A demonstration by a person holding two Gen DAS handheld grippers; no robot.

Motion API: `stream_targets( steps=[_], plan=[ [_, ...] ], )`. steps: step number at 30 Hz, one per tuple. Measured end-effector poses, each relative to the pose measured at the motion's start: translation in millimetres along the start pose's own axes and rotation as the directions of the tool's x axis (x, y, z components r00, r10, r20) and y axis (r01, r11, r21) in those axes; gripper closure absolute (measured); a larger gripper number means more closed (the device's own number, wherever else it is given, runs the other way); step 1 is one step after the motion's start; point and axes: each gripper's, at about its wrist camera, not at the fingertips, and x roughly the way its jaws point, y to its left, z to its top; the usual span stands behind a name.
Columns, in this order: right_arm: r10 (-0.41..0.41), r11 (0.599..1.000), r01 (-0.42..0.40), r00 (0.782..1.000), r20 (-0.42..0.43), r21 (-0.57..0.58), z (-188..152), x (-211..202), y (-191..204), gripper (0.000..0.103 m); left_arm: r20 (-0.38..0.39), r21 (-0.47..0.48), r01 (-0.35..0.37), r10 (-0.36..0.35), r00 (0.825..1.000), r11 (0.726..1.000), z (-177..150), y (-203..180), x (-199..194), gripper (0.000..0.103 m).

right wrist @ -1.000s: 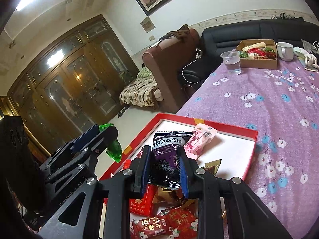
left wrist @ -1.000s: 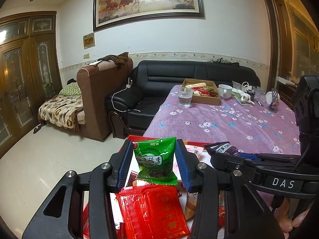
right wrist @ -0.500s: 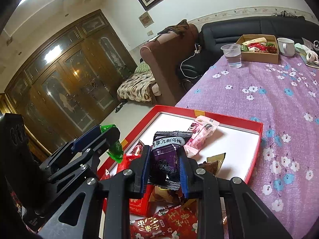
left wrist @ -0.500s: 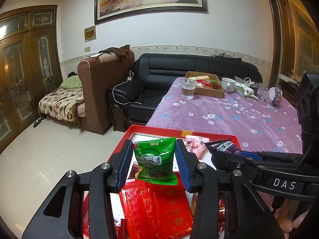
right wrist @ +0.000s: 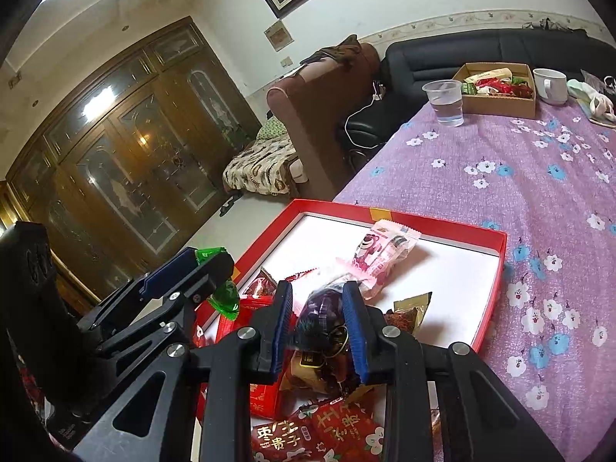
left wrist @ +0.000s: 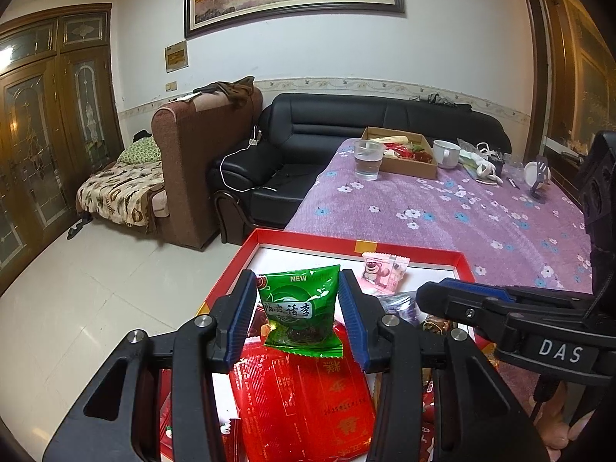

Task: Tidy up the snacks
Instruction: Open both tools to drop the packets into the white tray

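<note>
Both claws lower vs before: left (left wrist: 298,313) pinching green pkt (left wrist: 299,313), right (right wrist: 317,323) now spread round purple pkt (right wrist: 321,317).

Purple floral table (right wrist: 539,200), red tray (right wrist: 496,269) (near edge), cardboard box (right wrist: 500,102), cup (right wrist: 442,102)

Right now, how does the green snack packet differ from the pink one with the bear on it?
The green packet is held up off the pile, pinched in the left gripper; the pink packet lies loose on the red tray's white floor, untouched. The green one faces the camera squarely; the pink one lies at a slant. Both are small sealed single snacks.
</note>
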Motion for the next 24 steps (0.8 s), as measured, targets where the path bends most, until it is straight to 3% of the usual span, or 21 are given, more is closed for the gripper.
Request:
stream_targets(
  steps=[4,7,11,24],
  plan=[
    [-0.001,1.000,0.001,1.000,0.012,-0.002,1,-4,-1,0.074,-0.001,-0.011,-0.013,0.013,1.000,1.000,1,0,-1,0.058],
    [-0.002,1.000,0.002,1.000,0.016,0.006,0,-7,-4,0.073,0.002,-0.010,-0.024,0.024,1.000,1.000,2,-2,-4,0.030],
    [0.001,1.000,-0.002,1.000,0.022,0.025,-1,-13,-8,0.069,0.042,0.007,-0.041,0.040,0.998,0.999,4,-8,-15,0.021],
    [-0.024,0.999,0.020,0.993,0.118,0.040,-5,-58,-15,0.059,0.032,0.002,-0.058,0.058,0.998,0.998,11,-29,-41,0.015]
  ],
)
